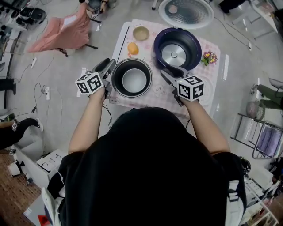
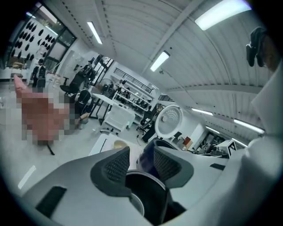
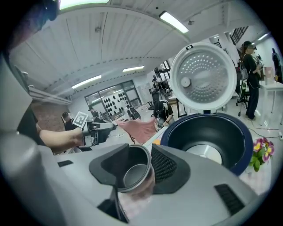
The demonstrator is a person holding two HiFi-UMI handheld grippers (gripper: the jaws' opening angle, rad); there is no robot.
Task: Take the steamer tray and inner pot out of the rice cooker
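The dark metal inner pot (image 1: 131, 78) stands upright on the pink cloth, left of the dark blue rice cooker (image 1: 177, 47), whose lid (image 1: 185, 12) is swung back and whose cavity shows its bare heating plate. My left gripper (image 1: 109, 65) hangs open by the pot's left rim, my right gripper (image 1: 167, 73) open by its right rim. Neither touches it. In the left gripper view the open left gripper (image 2: 140, 159) frames the pot (image 2: 141, 190) below. In the right gripper view the right gripper (image 3: 146, 163) frames the pot (image 3: 132, 174), clear of its pads.
A beige round dish (image 1: 141, 33) and an orange thing (image 1: 132, 48) lie on the cloth behind the pot. A small bunch of flowers (image 1: 209, 58) sits right of the cooker. The table's bare rim (image 1: 116, 48) runs at the left. A pink cloth-draped chair (image 1: 64, 32) stands on the floor.
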